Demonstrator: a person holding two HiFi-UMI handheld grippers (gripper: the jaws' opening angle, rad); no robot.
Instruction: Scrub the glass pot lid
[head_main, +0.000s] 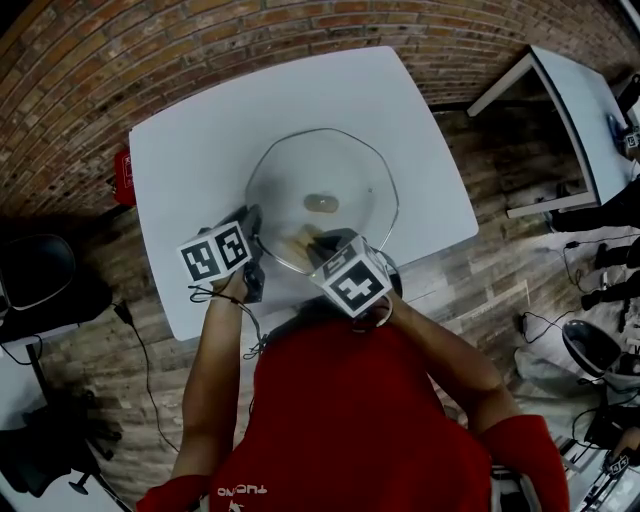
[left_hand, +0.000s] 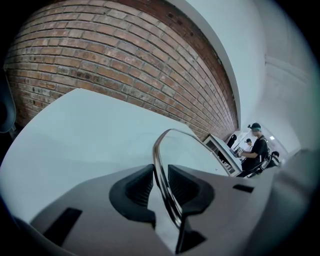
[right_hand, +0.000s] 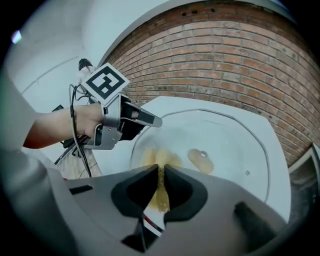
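The glass pot lid (head_main: 345, 165) sits mid-table (head_main: 190, 150). The left claw (left_hand: 160, 186) pinches the lid's metal rim at the near-left edge. The right claw (right_hand: 161, 186) is nearly closed on a thin yellow scrub pad (right_hand: 161, 199), held against the glass near the knob (right_hand: 201, 160).

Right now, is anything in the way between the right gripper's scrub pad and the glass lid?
Nothing visible is. The right gripper has its fingers shut on a yellowish scrub pad, right over the near part of the glass lid. The left gripper clamps the lid's rim off to one side.
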